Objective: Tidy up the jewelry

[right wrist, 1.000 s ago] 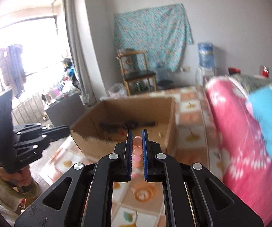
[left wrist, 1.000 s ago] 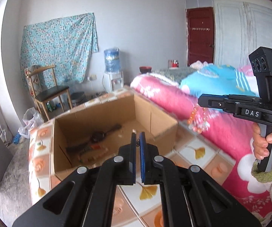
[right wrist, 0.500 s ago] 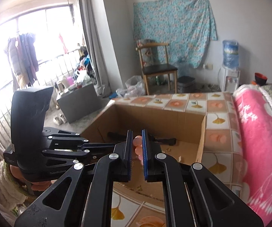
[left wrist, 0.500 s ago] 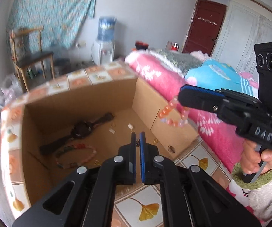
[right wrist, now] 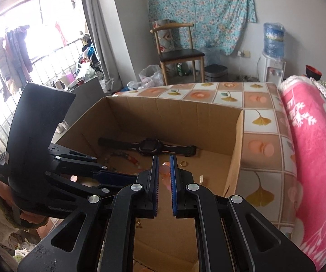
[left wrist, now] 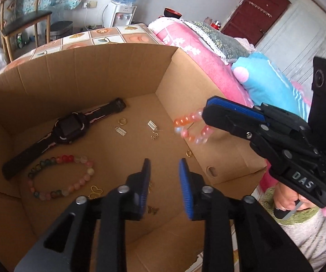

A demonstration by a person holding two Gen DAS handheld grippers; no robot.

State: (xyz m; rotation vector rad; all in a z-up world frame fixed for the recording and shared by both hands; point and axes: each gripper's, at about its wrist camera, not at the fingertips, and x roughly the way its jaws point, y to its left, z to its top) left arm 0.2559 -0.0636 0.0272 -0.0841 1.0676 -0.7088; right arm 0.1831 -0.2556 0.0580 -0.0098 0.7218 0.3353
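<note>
On a tiled bedcover (right wrist: 260, 146) sits the cardboard box (left wrist: 108, 77). Above its right wall, the right gripper (left wrist: 204, 112) clamps the orange bead bracelet (left wrist: 191, 127), delivery under way. The left gripper (left wrist: 164, 174), jaws just parting and empty, hovers inside. Next: lower, release.

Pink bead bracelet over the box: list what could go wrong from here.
1. The pink bead bracelet hangs from the shut right claw by a few beads, close to the cardboard box wall; released here, it might catch the wall.
2. Dropped, it may land on the small gold earrings and tangle.
3. The left claw, whose jaws have just been opening with nothing between them, is close by, so the two claws could bump.
</note>
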